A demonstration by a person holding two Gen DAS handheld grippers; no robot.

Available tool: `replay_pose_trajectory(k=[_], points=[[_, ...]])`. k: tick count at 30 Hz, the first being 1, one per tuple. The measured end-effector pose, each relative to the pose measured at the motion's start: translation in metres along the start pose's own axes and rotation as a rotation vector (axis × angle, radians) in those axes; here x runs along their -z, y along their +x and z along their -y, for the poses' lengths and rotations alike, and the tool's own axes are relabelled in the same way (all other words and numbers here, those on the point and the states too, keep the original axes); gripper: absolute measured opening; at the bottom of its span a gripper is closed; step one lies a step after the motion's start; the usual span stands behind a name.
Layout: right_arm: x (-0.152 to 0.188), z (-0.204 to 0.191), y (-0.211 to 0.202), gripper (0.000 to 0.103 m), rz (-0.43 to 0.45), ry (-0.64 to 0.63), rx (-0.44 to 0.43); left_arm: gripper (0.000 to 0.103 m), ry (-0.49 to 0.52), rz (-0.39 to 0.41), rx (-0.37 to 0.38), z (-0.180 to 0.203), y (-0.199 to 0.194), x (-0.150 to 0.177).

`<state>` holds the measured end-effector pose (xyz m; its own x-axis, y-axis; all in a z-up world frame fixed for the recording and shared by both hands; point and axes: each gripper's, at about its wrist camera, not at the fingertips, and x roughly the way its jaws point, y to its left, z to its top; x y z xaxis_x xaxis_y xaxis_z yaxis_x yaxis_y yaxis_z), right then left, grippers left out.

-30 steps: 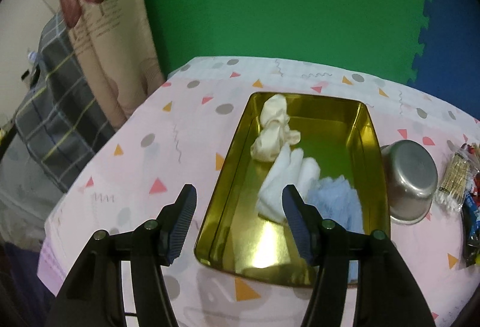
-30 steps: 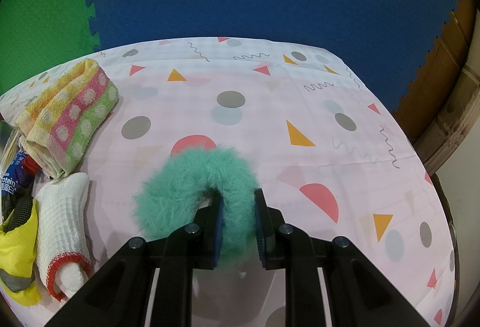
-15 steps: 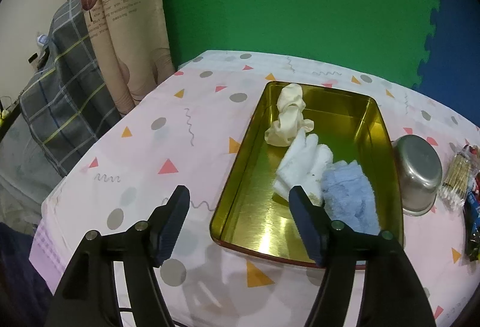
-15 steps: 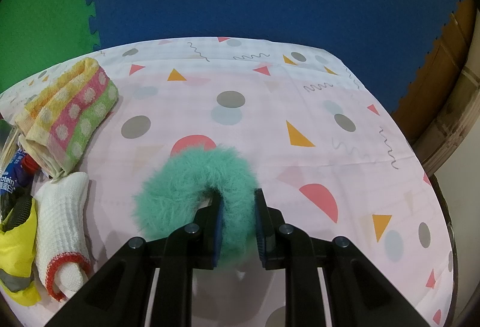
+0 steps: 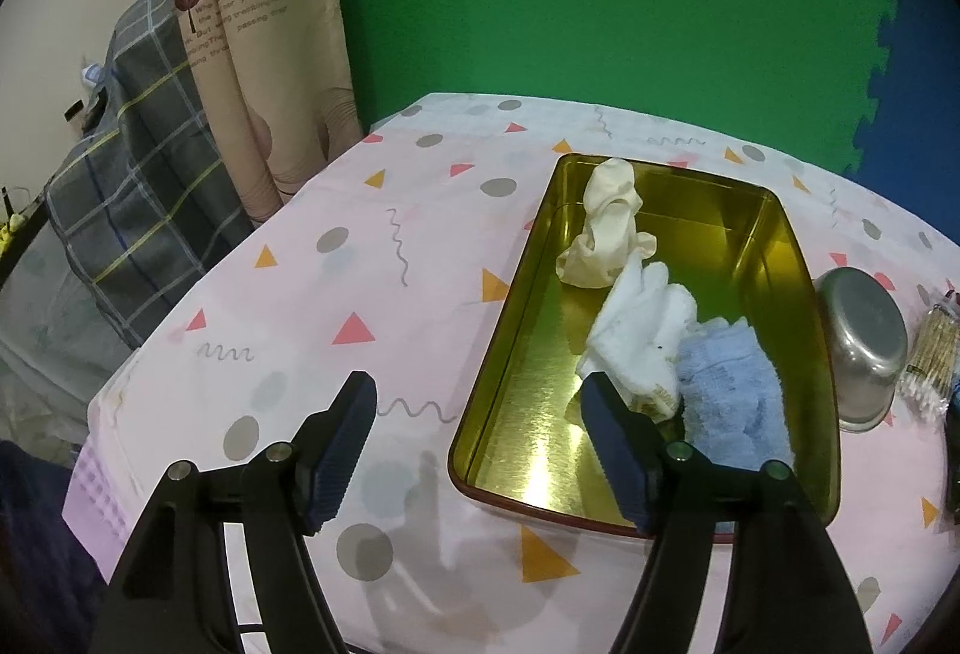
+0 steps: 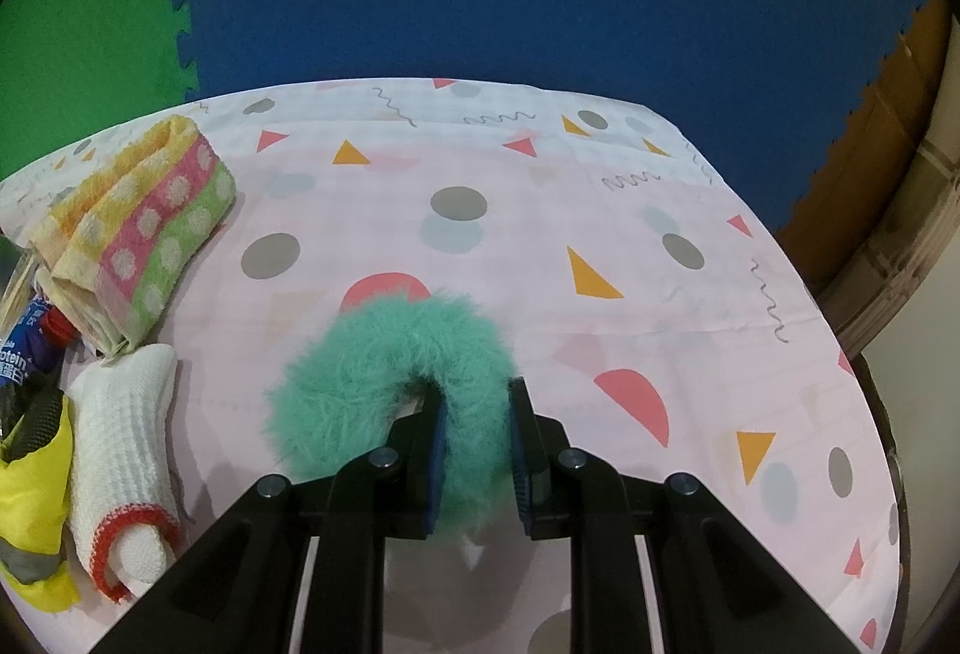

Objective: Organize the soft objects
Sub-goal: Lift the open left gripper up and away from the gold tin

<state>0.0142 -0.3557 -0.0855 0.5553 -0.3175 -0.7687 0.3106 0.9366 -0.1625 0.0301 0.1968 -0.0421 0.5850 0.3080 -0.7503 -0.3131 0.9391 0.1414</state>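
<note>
A gold metal tray (image 5: 798, 258) on the patterned tablecloth holds a cream cloth (image 5: 609, 228), a white cloth (image 5: 642, 330) and a light blue towel (image 5: 732, 396). My left gripper (image 5: 474, 390) hovers over the tray's near left corner, open, with nothing between its fingers. In the right wrist view my right gripper (image 6: 477, 396) is shut on a fluffy teal ring (image 6: 372, 360) that rests on the cloth. To its left lie a striped dotted towel (image 6: 144, 216) and a white sock with a red cuff (image 6: 123, 438).
A steel bowl (image 5: 864, 336) and a pack of cotton swabs (image 5: 933, 354) sit right of the tray. A yellow item (image 6: 30, 474) and a blue packet (image 6: 18, 354) lie at the left edge of the right wrist view. Green and blue foam mats back the table.
My left gripper has spread its jaws wider and drawn back to the left, so the tray now sits further right and smaller in its view. The right gripper and teal ring have not moved.
</note>
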Motion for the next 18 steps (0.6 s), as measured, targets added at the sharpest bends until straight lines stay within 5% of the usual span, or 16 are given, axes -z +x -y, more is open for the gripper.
replay_pose_trajectory(k=[18], points=[[-0.015,0.002,-0.043,0.017,0.06,0.087,-0.082,0.07,-0.038,-0.013,0.008,-0.008,0.002,0.001]])
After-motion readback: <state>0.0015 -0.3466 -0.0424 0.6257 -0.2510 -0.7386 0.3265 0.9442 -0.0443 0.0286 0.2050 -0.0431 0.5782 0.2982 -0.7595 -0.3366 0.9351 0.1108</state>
